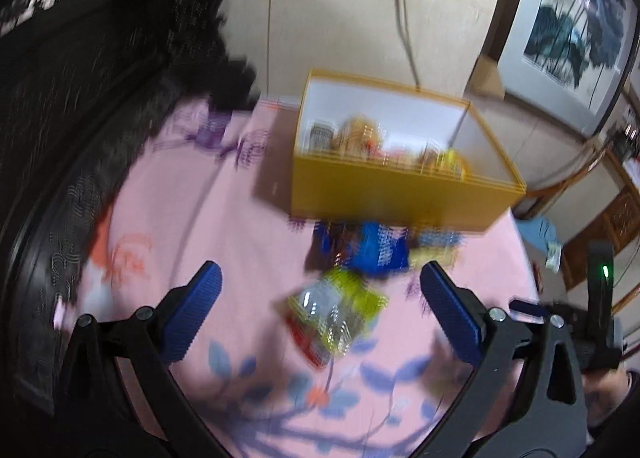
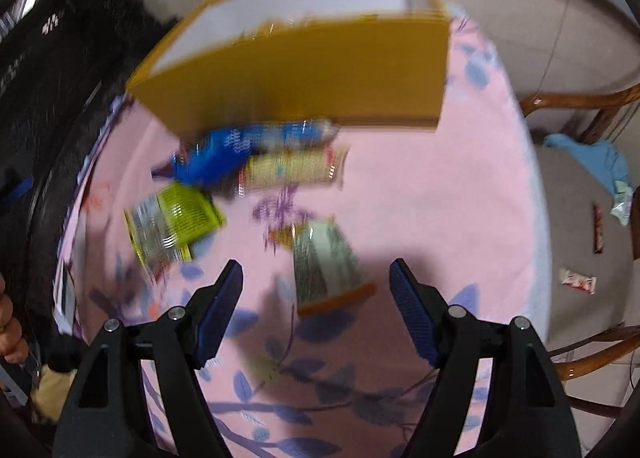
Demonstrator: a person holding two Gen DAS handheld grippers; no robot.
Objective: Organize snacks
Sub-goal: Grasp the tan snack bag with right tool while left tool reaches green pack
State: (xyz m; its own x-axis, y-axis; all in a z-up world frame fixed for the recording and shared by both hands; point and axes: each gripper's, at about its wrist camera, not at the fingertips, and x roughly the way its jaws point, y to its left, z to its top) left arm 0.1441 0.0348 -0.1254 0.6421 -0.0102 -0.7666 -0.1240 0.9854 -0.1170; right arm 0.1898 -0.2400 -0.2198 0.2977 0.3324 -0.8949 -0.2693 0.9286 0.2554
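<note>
Two grippers hang over a pink flowered cloth (image 2: pixel 420 193), both with jaws spread wide and nothing between them. Both views are blurred.

Far left of the left gripper (image 1: pixel 320 278) a dark patterned fabric (image 1: pixel 60 97) borders the cloth. Just ahead of that gripper, between its blue fingers (image 1: pixel 196 310), lies a yellow-green packet (image 1: pixel 336 314), flat on the cloth, its long axis slanting from near-right to far-left. Beyond it sits a blue packet (image 1: pixel 376 246), and behind that a yellow box (image 1: pixel 400 197) with a white inside, open on top and holding several snacks that are too smeared to name.

From the right gripper (image 2: pixel 316 278), the yellow-green packet (image 2: pixel 172 221) lies ahead and to the left. The blue packet (image 2: pixel 216 157) rests farther off against the box (image 2: pixel 304 77), with a tan packet (image 2: pixel 292 169) just right of it, long axis running left to right. Straight ahead, between the fingers (image 2: pixel 218 314), a grey-green packet (image 2: pixel 324 266) with an orange end lies lengthwise, that end toward the gripper. Off the cloth to the right, two small wrappers (image 2: pixel 578 282) lie on the floor.
</note>
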